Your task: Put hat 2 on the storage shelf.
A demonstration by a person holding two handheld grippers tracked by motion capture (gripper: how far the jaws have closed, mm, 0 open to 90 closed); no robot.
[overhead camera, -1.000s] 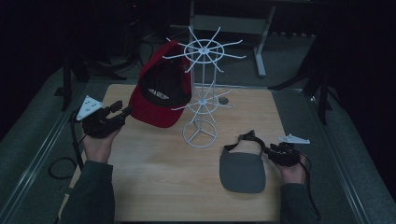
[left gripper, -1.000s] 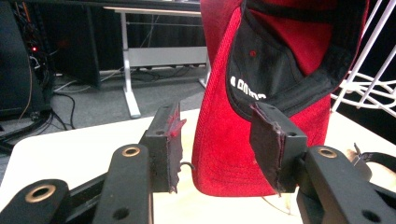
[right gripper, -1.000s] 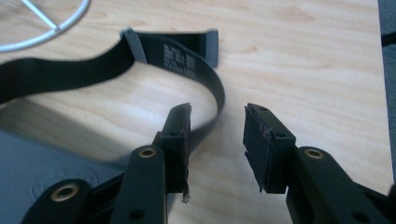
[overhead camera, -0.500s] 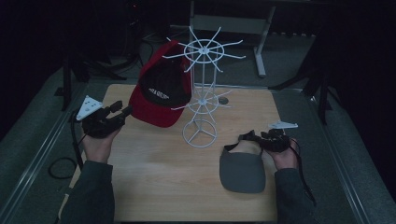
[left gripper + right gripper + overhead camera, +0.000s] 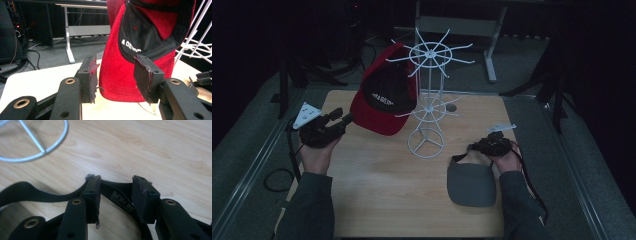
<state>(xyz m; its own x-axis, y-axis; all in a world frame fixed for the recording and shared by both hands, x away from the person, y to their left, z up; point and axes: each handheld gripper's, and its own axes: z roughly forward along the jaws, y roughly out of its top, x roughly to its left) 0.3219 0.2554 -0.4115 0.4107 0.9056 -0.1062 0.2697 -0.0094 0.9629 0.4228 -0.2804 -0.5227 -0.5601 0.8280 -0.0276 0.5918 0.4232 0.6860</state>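
Observation:
A red cap [image 5: 384,102] with a black lining hangs from a white wire rack [image 5: 429,75] at the back of the wooden table [image 5: 377,190]. My left gripper [image 5: 346,119] is open just left of the cap. In the left gripper view the red brim [image 5: 117,75] shows between and beyond the spread jaws of that gripper [image 5: 116,62]. A grey visor [image 5: 472,184] lies flat at the front right. My right gripper [image 5: 473,146] is open at the visor's back. Its black strap [image 5: 27,192] runs between the parted jaws of the right gripper [image 5: 116,181].
The rack's round wire base [image 5: 427,144] stands mid-table between the two hands, and its ring [image 5: 37,147] lies close beyond the right gripper. A second ring of arms [image 5: 429,107] sticks out lower down. Metal stands [image 5: 492,50] and cables surround the table on the dark floor.
The right gripper has moved left along the table to the visor's strap, which now sits between its jaws. The left gripper and the red cap have stayed put.

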